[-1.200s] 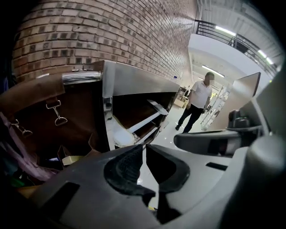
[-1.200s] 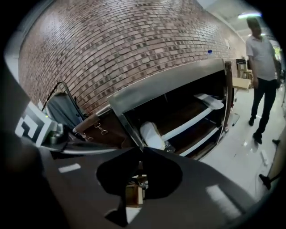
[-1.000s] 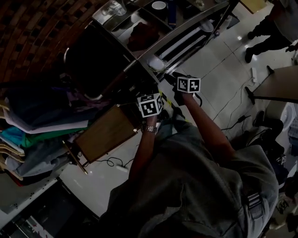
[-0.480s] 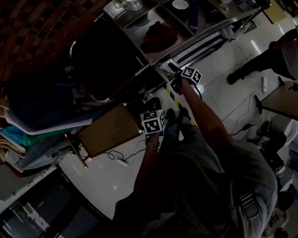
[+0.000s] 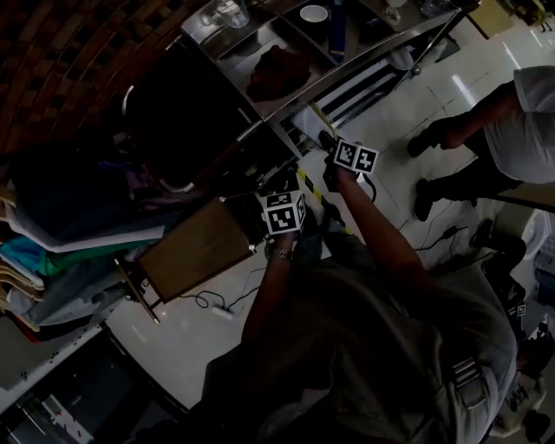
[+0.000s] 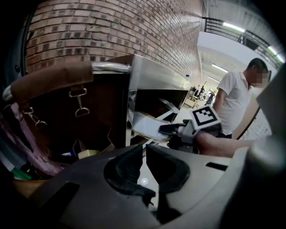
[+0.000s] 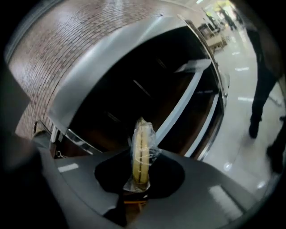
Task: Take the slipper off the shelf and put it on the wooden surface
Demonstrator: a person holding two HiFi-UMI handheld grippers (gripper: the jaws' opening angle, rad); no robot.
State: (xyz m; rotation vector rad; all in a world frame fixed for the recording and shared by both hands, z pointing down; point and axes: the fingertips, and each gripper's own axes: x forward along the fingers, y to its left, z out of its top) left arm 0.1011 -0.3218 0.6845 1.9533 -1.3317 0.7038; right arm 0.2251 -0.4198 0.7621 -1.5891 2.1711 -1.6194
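In the right gripper view a pale yellow slipper point(image 7: 141, 150) wrapped in clear plastic stands edge-on between the jaws of my right gripper point(image 7: 139, 172), in front of the dark metal shelf point(image 7: 134, 49). The jaws are closing and the pads press on the slipper. The left gripper view shows the same slipper point(image 6: 146, 127) held by the right gripper point(image 6: 172, 130) at the shelf's front. My left gripper point(image 6: 144, 154) has its jaws together with nothing between them. In the head view the left gripper point(image 5: 282, 186) hangs over the far corner of the wooden surface point(image 5: 201, 247), and the right gripper point(image 5: 325, 140) is beyond it.
The steel shelf unit point(image 5: 286, 95) holds a dark red cloth point(image 5: 276, 69) and a bowl point(image 5: 313, 13) on top. Folded clothes point(image 5: 61, 251) are stacked at the left. A person point(image 5: 512, 130) stands on the tiled floor at the right. A bag with straps point(image 6: 58, 80) hangs left of the shelf.
My right gripper reached toward the shelf and has come back a little toward me. The left gripper stays near the wooden surface. The person at the right has walked closer.
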